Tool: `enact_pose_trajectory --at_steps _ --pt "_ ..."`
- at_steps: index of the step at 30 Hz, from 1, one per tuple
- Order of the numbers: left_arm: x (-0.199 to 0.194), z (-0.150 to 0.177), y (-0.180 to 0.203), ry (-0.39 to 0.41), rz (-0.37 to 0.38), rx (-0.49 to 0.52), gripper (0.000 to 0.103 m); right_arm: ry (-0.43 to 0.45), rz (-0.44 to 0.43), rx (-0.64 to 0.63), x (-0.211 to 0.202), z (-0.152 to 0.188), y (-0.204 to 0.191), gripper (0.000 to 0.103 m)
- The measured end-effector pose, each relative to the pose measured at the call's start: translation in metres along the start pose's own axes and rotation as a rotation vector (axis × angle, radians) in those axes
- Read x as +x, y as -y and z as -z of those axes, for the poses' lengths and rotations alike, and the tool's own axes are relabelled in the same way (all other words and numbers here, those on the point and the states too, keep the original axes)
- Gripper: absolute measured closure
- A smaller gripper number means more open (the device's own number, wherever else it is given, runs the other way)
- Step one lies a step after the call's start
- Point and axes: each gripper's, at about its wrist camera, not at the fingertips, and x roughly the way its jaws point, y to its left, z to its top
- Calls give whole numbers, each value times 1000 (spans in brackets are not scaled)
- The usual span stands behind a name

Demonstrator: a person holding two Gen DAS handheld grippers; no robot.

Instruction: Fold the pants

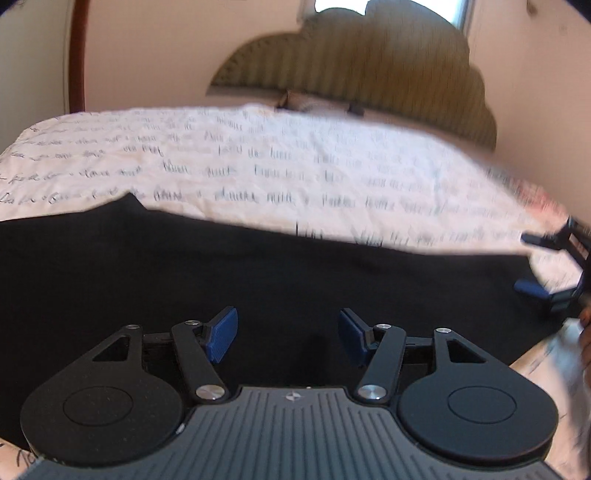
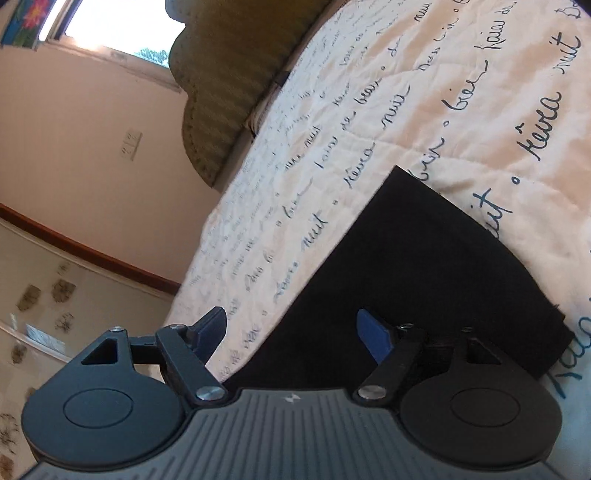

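The black pants lie flat on the bed, a wide dark band across the left wrist view. My left gripper hovers over them, open, with nothing between its blue pads. At the right edge of that view my right gripper shows side-on, open, beside the pants' end. The right wrist view has the pants as a neat dark panel with a sharp far corner. My right gripper is open above their near edge, one pad over the bedspread and one over the cloth, gripping nothing.
A cream bedspread printed with handwriting covers the bed. An olive striped headboard stands at the far end under a window. A pink wall with a light switch and a wooden rail runs alongside the bed.
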Motion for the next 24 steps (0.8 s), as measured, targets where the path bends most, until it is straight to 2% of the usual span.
enact_pose_trajectory --at_steps 1,3,4,5,6,7,9,10,11,13,14,16,18,20,23,24 --pt "16 5 -8 -43 -21 5 39 4 8 -30 2 0 1 28" --pt "20 18 -13 -2 -15 33 37 33 18 -47 -2 -3 10 46" --pt "23 18 -16 6 -14 54 37 38 24 -11 -4 -6 21 65" --pt "22 18 -17 4 -12 58 36 36 16 44 -6 -10 33 76" --pt "20 15 -17 -5 -9 50 37 31 -1 84 -7 -13 41 77" --pt "14 13 -17 -16 -7 34 38 22 -20 104 -10 -14 44 76" --pt "-1 2 -24 3 -13 5 37 18 11 71 -17 -14 30 73" --pt "-5 -6 -25 45 -22 8 36 29 24 31 -22 -12 20 64" --pt "-12 -14 -33 87 -39 16 32 40 12 -12 -27 -10 10 47" --pt "-13 -32 -55 123 -97 -1 10 43 -31 -63 -29 -5 -9 26" --pt "-8 -42 -70 116 -131 -35 7 32 -46 -85 -26 -4 -18 25" --pt "11 -61 -105 48 -170 -133 10 -11 -31 -127 -13 0 -35 25" --pt "33 -76 -137 -13 -149 -236 13 -46 10 -185 2 7 -48 25" --pt "51 -85 -153 -38 -151 -252 21 -73 69 -240 14 17 -52 25" --pt "70 -88 -162 -25 -165 -220 24 -96 114 -285 26 29 -47 27" --pt "79 -85 -165 -43 -181 -218 35 -79 89 -292 23 32 -41 27"
